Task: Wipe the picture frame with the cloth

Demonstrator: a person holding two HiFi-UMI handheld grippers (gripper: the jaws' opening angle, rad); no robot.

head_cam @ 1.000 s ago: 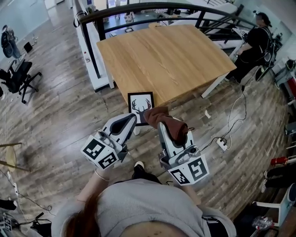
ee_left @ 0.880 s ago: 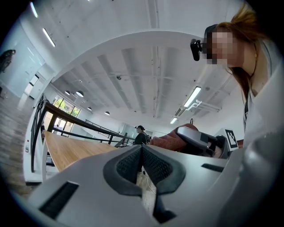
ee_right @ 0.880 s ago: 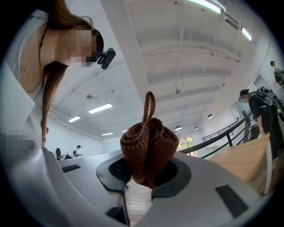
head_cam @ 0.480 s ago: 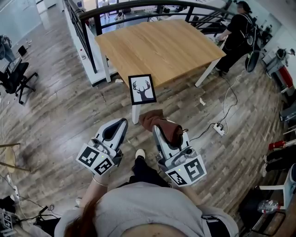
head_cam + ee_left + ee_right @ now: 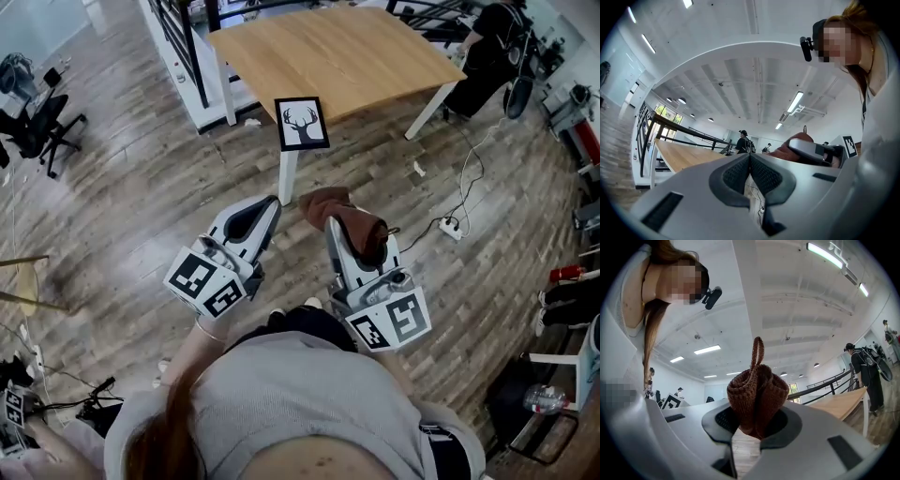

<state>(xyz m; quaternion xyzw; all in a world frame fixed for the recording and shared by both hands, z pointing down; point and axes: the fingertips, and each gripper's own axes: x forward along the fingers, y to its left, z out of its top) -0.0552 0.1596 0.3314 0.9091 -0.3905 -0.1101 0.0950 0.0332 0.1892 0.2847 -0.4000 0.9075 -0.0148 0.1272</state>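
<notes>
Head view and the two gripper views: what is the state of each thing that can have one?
left gripper, fingers shut together, holding nothing.
right gripper, shut on the cloth.
cloth, bunched up, clamped in the right gripper.
picture frame, at the near corner of the table, deer print showing, untouched.

picture frame (image 5: 302,123) on near corner of table (image 5: 356,52). cloth (image 5: 358,225) between jaws of right gripper (image 5: 336,223), left gripper (image 5: 267,202) just left of it, both well before table.

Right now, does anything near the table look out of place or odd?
The picture frame sits at the very corner of the table, seemingly overhanging its edge; a knock could drop it. Nothing else stands out.
</notes>
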